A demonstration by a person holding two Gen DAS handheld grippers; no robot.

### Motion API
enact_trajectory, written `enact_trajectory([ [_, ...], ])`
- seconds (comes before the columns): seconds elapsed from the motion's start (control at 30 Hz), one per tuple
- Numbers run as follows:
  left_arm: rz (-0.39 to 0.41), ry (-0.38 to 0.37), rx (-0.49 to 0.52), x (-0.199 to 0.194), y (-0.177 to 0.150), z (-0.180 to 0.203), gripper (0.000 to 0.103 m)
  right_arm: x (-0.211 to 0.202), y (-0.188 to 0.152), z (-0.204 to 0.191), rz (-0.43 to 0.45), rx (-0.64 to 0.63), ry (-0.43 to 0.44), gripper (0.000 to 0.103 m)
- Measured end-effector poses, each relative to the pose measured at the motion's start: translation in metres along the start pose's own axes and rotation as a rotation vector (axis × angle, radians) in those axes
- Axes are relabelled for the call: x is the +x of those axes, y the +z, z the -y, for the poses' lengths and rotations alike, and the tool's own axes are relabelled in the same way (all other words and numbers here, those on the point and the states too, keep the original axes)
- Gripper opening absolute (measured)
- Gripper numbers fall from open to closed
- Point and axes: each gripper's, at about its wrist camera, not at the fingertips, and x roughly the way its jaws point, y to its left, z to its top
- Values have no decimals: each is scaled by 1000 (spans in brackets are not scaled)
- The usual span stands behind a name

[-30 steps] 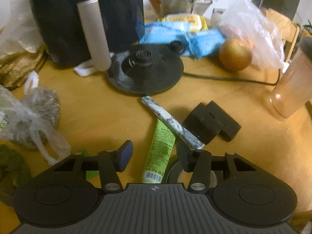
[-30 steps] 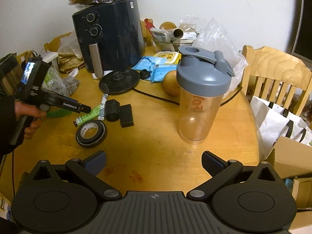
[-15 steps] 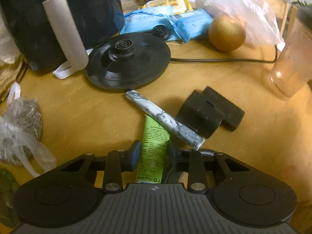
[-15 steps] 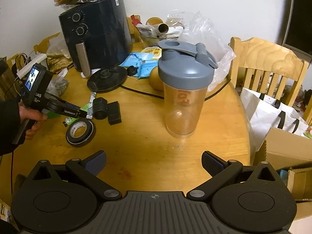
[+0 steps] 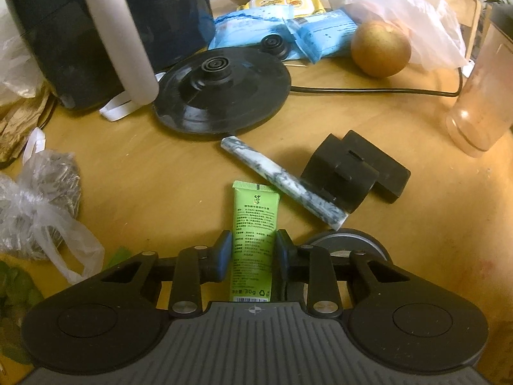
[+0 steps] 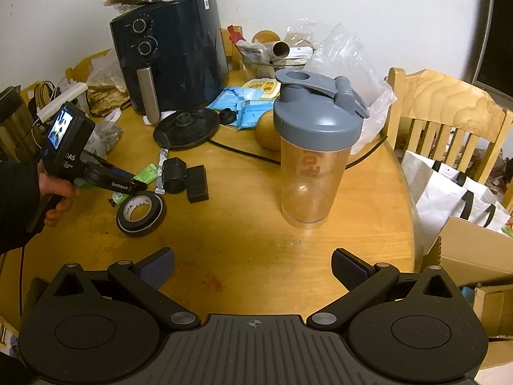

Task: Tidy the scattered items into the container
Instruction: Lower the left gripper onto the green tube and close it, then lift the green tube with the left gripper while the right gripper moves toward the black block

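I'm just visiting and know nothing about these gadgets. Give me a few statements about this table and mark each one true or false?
1. The left gripper is shut on the green tube. True.
2. The right gripper holds the tape roll. False: its jaws stand open and empty, and the roll lies flat on the table.
3. The shaker bottle stands upright with its grey lid on. True.
4. The marbled stick lies inside the bottle. False: it lies on the table, next to the tube and the black block.
5. The kettle base carries a kettle. False: nothing sits on it.
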Motion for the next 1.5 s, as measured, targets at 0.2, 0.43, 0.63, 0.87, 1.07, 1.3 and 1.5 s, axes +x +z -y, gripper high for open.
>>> enact_trajectory([
  [0.2, 6, 20, -4, -1, -2, 0, 31, -3, -3, 3, -1, 15, 1, 103],
  [0.43, 13, 23, -35, -3, -4, -3, 29, -9, -4, 1, 13, 3, 23, 103],
  [0.63, 32, 36, -76, -15, -14, -9, 28, -11, -6, 3, 12, -3, 29, 103],
  [0.87, 86, 23, -125, -44, -20, -14, 28, -8, -8, 1, -2, -8, 46, 103],
  [1.07, 144, 10, -162, -78, -25, -13, 28, -3, -6, -5, -6, -32, 79, 103],
  [1.3, 191, 13, -202, -114, -33, -10, 28, 1, 0, -8, -1, -45, 118, 103],
  [1.5, 213, 12, -229, -139, -42, -6, 28, 8, 5, -16, -11, -69, 156, 103],
])
